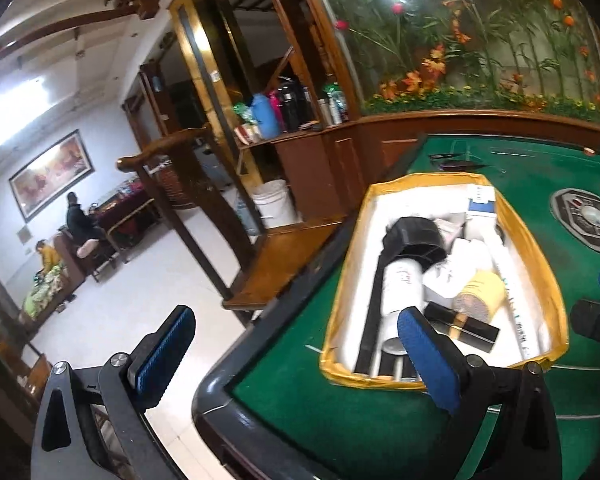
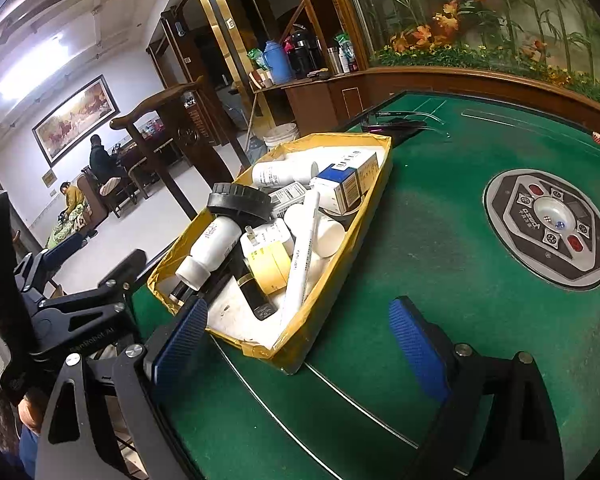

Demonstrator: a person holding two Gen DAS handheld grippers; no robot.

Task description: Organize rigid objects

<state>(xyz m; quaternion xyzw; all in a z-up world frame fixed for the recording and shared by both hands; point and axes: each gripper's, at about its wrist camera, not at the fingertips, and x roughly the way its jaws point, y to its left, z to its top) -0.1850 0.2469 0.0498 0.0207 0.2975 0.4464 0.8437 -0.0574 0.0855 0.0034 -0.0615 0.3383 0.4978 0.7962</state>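
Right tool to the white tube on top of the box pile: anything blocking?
Nothing visible. The right tool is open and empty over the green table; the white tube lies on top of the clutter in the yellow box, only the box's near wall between them.

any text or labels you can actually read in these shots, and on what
"SenRobot AI" (roughly): on the left gripper body, seen from the right wrist view.
Central console of the green table: brand lettering upside down, unclear.
White bottle, blue and white carton, white tube: print too small to read.
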